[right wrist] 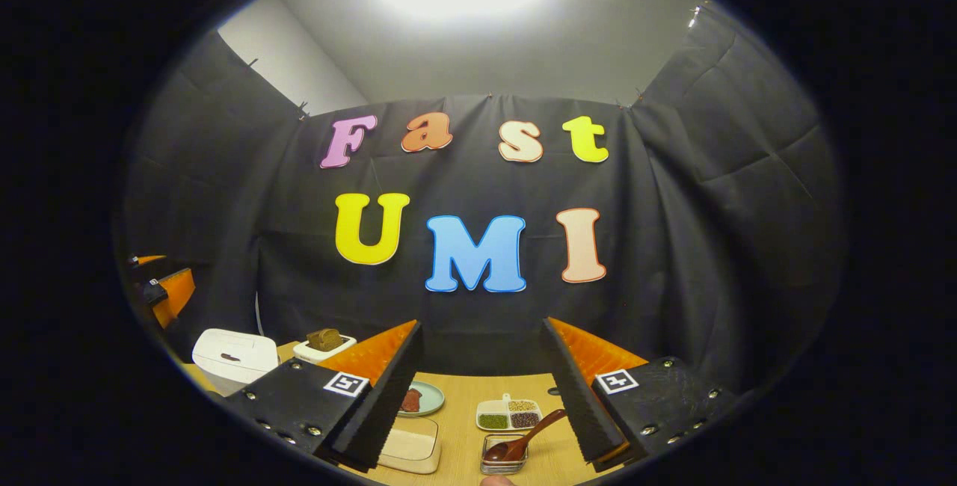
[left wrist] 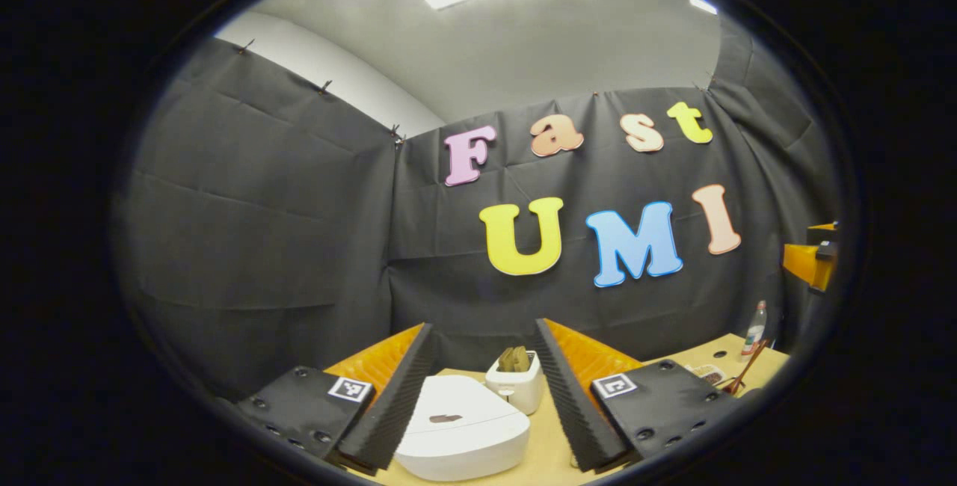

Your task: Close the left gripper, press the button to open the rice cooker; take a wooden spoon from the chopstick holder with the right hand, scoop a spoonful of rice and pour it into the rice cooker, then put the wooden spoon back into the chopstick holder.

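Both grippers stand with jaws apart, and the left gripper (left wrist: 478, 389), the nearer one, hovers just above the shut rice cooker (left wrist: 463, 426), which lies straight ahead between its fingers, so closing comes before pressing.

Rice cooker (left wrist: 463, 426) white, dark brown mark on lid. Behind it, white toaster-like box (left wrist: 516, 381) with brown pieces on top. Worktop (right wrist: 463, 396) light tan wood. Right of rice cooker: pale green plate (right wrist: 426, 398) with red-brown food; white divided dish (right wrist: 510, 415) with green, beige, dark purple-brown grains; wooden spoon (right wrist: 523, 441) reddish brown in clear holder; cream lidded box (right wrist: 410, 450). Booth wall black.
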A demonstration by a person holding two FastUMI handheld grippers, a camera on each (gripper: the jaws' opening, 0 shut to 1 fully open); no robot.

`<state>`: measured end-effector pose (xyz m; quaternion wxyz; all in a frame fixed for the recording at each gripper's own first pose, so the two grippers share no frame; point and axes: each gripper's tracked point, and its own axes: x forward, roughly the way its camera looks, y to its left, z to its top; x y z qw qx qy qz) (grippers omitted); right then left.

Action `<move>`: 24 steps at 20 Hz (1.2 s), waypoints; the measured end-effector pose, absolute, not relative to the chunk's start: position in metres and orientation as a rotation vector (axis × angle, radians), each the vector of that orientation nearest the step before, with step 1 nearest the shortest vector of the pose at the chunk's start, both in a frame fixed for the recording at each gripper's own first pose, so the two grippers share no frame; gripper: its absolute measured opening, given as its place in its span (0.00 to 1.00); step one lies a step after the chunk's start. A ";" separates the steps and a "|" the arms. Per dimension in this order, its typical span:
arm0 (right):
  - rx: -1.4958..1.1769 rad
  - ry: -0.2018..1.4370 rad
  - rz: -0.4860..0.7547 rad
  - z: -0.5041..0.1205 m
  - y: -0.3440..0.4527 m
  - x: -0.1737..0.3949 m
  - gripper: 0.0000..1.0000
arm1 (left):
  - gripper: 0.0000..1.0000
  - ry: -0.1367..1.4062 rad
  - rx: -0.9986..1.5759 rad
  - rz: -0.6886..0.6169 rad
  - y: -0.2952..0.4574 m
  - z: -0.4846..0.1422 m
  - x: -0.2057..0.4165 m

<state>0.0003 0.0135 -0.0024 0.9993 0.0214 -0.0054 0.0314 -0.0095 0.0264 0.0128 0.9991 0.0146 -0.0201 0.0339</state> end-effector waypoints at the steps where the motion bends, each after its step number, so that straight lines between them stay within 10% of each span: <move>1: 0.043 -0.008 0.062 -0.003 0.014 0.000 0.94 | 0.70 -0.038 0.025 0.074 0.030 0.012 -0.008; 5: 0.031 -0.005 0.047 -0.004 0.012 -0.001 0.95 | 0.17 -0.023 0.034 0.116 0.046 -0.004 0.002; 24: -0.016 0.058 -0.123 -0.010 0.022 -0.019 0.95 | 0.09 0.395 -0.042 0.072 0.103 -0.204 0.081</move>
